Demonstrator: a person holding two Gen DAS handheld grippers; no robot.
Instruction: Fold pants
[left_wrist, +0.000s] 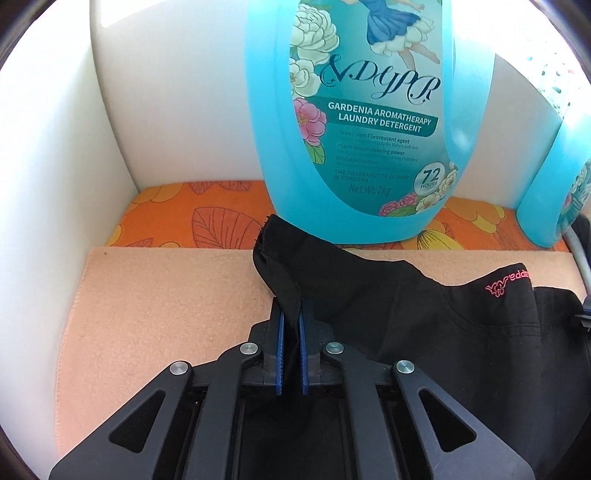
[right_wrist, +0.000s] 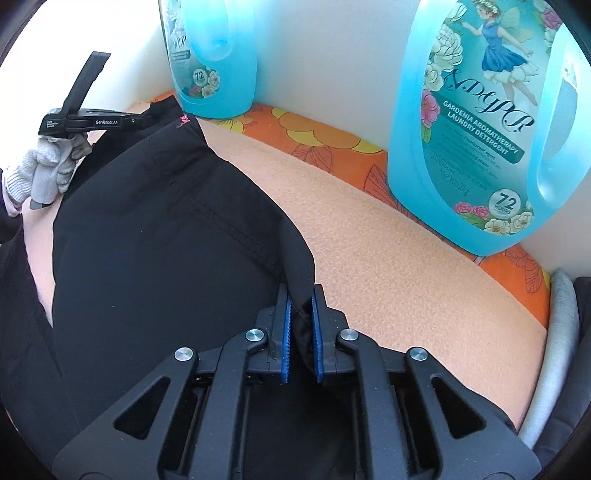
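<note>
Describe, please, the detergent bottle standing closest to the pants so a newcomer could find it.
Start at the white back wall. Two blue detergent bottles stand on the orange floral cloth. It is the detergent bottle whose base the black pants reach, unlike its twin.

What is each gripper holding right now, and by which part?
Both hold the black fabric pants: left gripper pinches one corner, right gripper another edge fold.

Black pants (right_wrist: 155, 240) with pink logo; draped, seemingly folded, over peach mat.
</note>
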